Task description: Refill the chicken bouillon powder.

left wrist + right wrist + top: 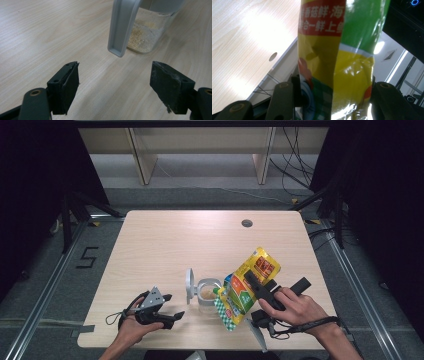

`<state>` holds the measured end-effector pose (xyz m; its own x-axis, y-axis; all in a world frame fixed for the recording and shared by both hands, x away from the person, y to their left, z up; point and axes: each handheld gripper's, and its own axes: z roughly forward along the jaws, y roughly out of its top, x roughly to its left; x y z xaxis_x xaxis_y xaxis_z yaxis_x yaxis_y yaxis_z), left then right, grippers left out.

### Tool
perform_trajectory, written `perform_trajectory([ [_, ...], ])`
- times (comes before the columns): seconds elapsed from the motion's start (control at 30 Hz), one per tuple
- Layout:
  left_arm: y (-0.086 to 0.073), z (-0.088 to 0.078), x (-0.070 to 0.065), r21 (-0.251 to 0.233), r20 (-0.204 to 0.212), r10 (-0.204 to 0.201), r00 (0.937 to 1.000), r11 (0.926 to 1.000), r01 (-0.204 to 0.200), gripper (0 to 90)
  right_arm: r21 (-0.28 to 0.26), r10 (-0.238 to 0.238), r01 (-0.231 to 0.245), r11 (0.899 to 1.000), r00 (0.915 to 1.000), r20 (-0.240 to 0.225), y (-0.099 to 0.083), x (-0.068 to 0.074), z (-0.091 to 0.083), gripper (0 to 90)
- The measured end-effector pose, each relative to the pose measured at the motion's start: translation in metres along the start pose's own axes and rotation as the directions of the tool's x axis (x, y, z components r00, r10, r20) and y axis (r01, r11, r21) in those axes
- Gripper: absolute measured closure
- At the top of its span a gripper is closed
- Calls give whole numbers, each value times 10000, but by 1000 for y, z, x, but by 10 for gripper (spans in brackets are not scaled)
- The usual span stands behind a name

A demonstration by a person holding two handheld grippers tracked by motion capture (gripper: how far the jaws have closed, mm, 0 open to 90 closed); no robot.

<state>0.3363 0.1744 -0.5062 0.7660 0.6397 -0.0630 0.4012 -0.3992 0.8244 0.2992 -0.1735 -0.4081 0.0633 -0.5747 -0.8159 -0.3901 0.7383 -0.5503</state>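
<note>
Pouch tilted over the jar

The right hand-held gripper [257,287] clamps a yellow-green pouch [248,282], tipped with its mouth at the clear jar [207,295] on the surface [165,245]. The left hand-held gripper [172,307] gapes wide, empty, near the jar.

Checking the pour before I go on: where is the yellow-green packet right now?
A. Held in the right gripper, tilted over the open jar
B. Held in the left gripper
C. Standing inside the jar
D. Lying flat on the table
A: the right gripper clamps the packet, whose lower end tilts down at the open jar, while the left gripper sits open beside it.
</note>
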Motion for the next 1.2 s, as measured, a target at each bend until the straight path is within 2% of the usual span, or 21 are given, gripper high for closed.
perform_trajectory([
  [0.1,0,1,-1,-83,47,-94,9999,9999,94,230,7,102,-102,9999,9998,162,0,1,-1,555],
  [0.13,0,0,1,114,-23,151,9999,9998,-151,230,9,102,-102,9999,9998,153,0,1,-2,555],
  [0.23,0,0,0,31,-14,35,10000,10000,-35,230,39,34,-34,10000,9999,108,0,0,-3,555],
  [0.3,1,0,1,30,-4,297,9996,9996,-297,230,42,37,-38,10000,9999,97,0,0,-3,555],
  [0.43,1,-1,2,35,-19,301,9995,9995,-301,230,92,69,-69,9999,10000,52,-1,-1,-4,555],
  [0.47,0,0,0,15,-26,20,10000,10000,-20,230,155,-31,29,9999,9999,137,-1,-1,-5,556],
  [0.57,0,0,0,16,-6,89,10000,10000,-89,230,126,-73,72,9999,9999,81,-3,-2,-6,557],
  [0.6,1,0,1,45,89,256,9996,9997,-256,230,216,-34,34,9998,10000,26,-4,-1,-7,557],
  [0.77,1,0,1,68,70,259,9996,9996,-259,230,164,40,-40,9999,10000,34,-5,1,-8,558],
  [1.03,1,0,1,66,72,249,9997,9997,-249,230,102,-140,139,9999,9999,70,-5,-1,-7,559],
  [1.2,1,0,1,56,69,266,9996,9996,-267,230,104,38,-39,9999,9999,127,-3,-1,-9,561],
])
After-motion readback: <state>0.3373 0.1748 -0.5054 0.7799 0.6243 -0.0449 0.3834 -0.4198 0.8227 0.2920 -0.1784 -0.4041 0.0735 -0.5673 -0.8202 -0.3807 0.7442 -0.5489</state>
